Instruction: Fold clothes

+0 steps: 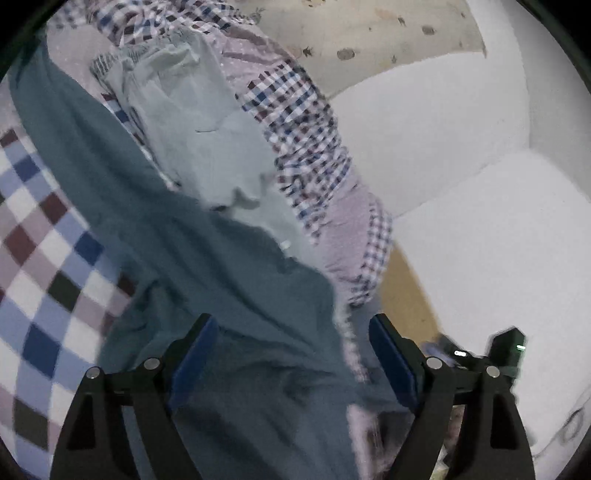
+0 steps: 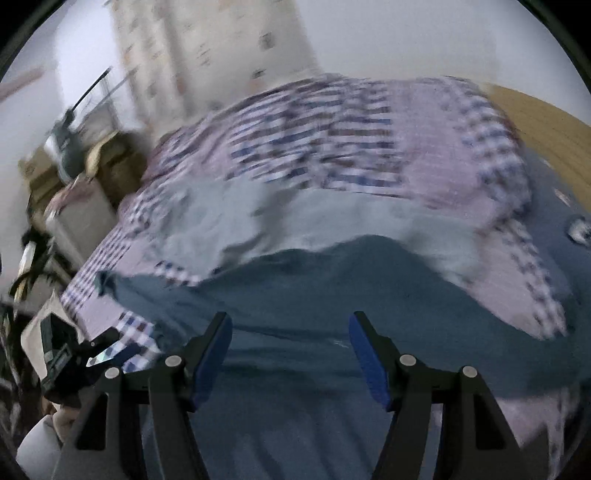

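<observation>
A dark teal garment (image 1: 207, 258) lies spread over a bed with a checked cover (image 1: 44, 266). Beyond it sits a crumpled pale mint garment (image 1: 207, 133). My left gripper (image 1: 293, 343) hovers open over the teal cloth near the bed's edge, and its blue pads (image 1: 199, 350) do not press on anything. In the blurred right wrist view, my right gripper (image 2: 290, 336) is also open above the teal garment (image 2: 295, 288). The pale garment (image 2: 332, 221) and the checked cover (image 2: 332, 129) lie further off. The other gripper shows at a lower edge of each view (image 1: 509, 347) (image 2: 66, 354).
White panels (image 1: 461, 147) stand beside the bed, with a strip of wooden floor (image 1: 406, 291) between them. A patterned curtain (image 1: 369, 29) hangs behind. Cardboard boxes and clutter (image 2: 92, 166) crowd the bed's left side in the right wrist view, and wooden floor (image 2: 546, 122) shows at right.
</observation>
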The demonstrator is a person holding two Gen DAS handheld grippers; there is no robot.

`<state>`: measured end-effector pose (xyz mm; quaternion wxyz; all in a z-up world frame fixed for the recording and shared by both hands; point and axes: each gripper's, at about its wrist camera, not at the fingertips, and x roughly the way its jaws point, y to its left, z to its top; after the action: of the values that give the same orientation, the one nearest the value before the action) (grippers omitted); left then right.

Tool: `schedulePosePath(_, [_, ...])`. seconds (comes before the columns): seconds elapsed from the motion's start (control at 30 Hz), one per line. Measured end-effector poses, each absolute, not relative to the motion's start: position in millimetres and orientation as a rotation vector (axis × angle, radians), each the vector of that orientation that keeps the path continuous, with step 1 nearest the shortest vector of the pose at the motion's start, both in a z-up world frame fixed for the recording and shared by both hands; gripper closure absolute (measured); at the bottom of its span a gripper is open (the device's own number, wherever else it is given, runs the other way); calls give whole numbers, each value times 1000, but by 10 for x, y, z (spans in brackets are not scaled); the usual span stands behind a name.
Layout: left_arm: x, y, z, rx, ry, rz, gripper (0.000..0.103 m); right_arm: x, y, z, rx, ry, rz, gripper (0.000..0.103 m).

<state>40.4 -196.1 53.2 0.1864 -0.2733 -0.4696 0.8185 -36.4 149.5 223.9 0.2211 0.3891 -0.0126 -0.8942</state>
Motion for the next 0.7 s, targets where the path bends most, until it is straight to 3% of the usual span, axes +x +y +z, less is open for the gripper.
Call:
schedulePosePath(0.13, [347, -2146, 532, -723, -1402, 2299, 16, -767, 491, 2022, 1111, -5, -2301, 34])
schedulePosePath(0.27, [344, -2355, 420, -714, -1549, 2247, 16, -1375, -114, 1697, 1208, 174, -2301, 34])
schedulePosePath(0.47, [280, -2396, 255, -729, -1658, 2147, 16, -2092, -328, 1202, 1405, 237, -2372, 34])
schedulePosePath(0.7, [200, -2372, 128, -765, -1704, 2108, 16, -2436, -436, 799, 1553, 259, -2349, 46])
